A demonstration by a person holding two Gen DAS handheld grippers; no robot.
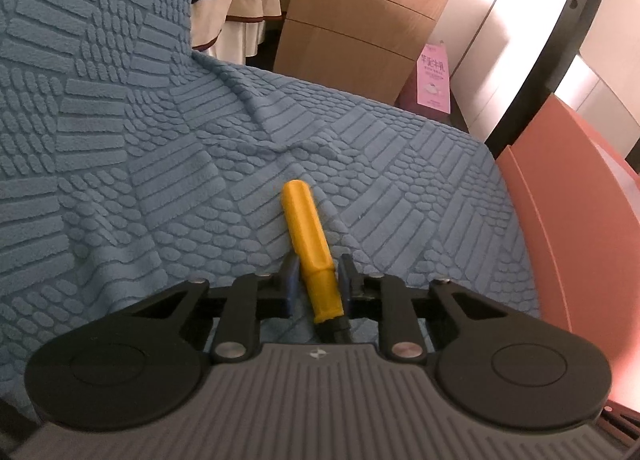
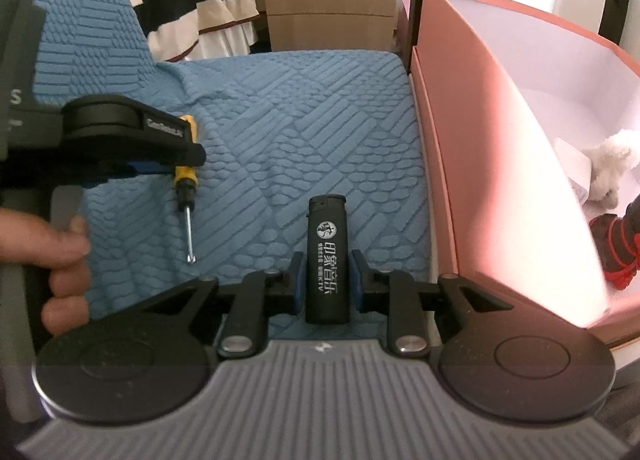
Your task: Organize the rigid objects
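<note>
The left gripper (image 1: 318, 284) pinches a yellow-handled screwdriver (image 1: 310, 244) between its 2 blue-padded fingers, the handle pointing far and slightly left over a blue textured sofa cover (image 1: 160, 180). From the right wrist camera, the same left gripper (image 2: 182, 158) appears at the left of the scene, held by the person's left hand (image 2: 66, 260); the screwdriver (image 2: 185, 180) hangs from it with the black collar and metal shaft angled down toward the near side, the tip just above or touching the cover, which one cannot tell.

The right gripper (image 2: 327, 280) is closed on a black lighter (image 2: 327, 260) printed with white characters and a round logo. The lighter stands roughly upright between the 2 pads, its cap toward the far side, over the blue sofa cover (image 2: 300, 120).

A pink cardboard box (image 2: 480, 140) stands open just beside the cover's right edge. Inside it, at the right, lie a white plush toy (image 2: 612, 164) and a dark object with red trim (image 2: 616, 252), too blurred to name. The same pink box (image 1: 568, 220) fills the right side of the left wrist view.

Beyond the sofa, a light wooden drawer cabinet (image 1: 360, 20) stands on the far side, a pink carton (image 1: 434, 78) at its right foot, and striped black, white and orange fabric (image 2: 192, 0) hangs to the cabinet's left.
</note>
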